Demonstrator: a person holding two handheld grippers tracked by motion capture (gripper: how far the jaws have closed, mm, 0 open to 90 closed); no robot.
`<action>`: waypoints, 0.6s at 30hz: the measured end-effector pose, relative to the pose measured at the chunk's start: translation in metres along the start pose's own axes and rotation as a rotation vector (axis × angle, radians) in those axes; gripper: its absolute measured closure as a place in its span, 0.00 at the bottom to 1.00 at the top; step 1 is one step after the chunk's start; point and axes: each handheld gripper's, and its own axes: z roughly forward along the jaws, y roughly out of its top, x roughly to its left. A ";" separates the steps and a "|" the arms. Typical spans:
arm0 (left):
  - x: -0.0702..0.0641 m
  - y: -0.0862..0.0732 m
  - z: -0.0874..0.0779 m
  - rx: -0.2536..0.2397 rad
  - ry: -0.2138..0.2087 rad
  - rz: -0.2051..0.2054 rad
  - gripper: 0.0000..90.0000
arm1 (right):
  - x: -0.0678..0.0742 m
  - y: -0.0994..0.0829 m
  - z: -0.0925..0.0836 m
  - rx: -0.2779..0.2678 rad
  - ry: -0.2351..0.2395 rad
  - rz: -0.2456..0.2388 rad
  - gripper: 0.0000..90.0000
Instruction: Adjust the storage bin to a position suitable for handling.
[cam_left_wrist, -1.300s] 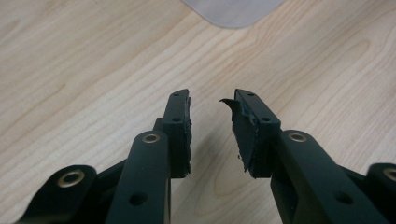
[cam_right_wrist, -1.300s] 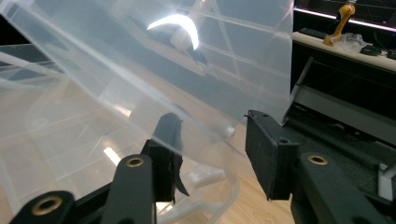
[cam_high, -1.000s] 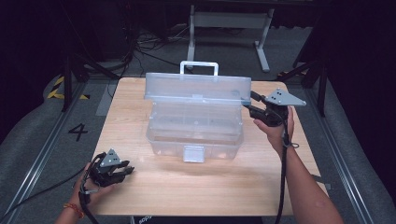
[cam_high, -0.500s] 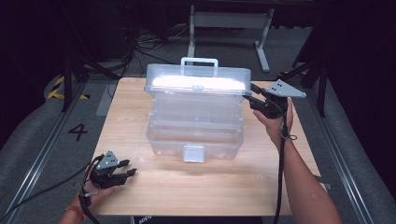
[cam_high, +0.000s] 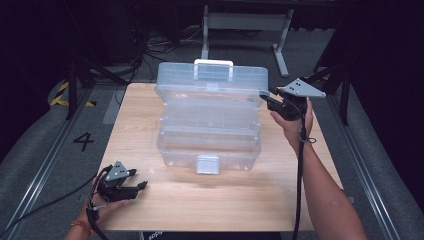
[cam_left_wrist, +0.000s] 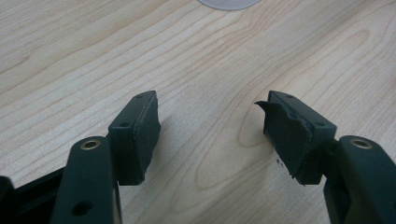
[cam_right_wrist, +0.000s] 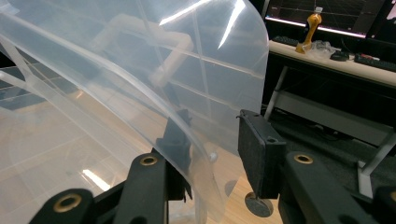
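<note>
On wooden table (cam_high: 150, 115), dark room, grey floor (cam_high: 45, 150)

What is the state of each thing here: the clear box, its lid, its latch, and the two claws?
Clear plastic box: upright on the wooden table.
Lid: lifted, tilted back, handle on top.
Front latch: hangs loose at the box front.
Left claw: open, jaws just widened, nothing between them, low over the table.
Right claw: jaws around the lid's right edge, just narrowed; right pad apart from the plastic.
</note>
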 end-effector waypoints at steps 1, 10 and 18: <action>0.000 0.000 0.000 0.000 0.000 -0.001 0.40 | -0.001 0.001 0.001 -0.001 -0.001 0.007 0.72; 0.000 0.000 0.000 0.001 0.001 -0.001 0.40 | -0.007 0.007 0.011 0.016 -0.022 0.014 0.73; 0.000 0.000 0.000 0.000 -0.003 -0.001 0.40 | -0.009 0.013 0.015 0.034 -0.039 0.005 0.74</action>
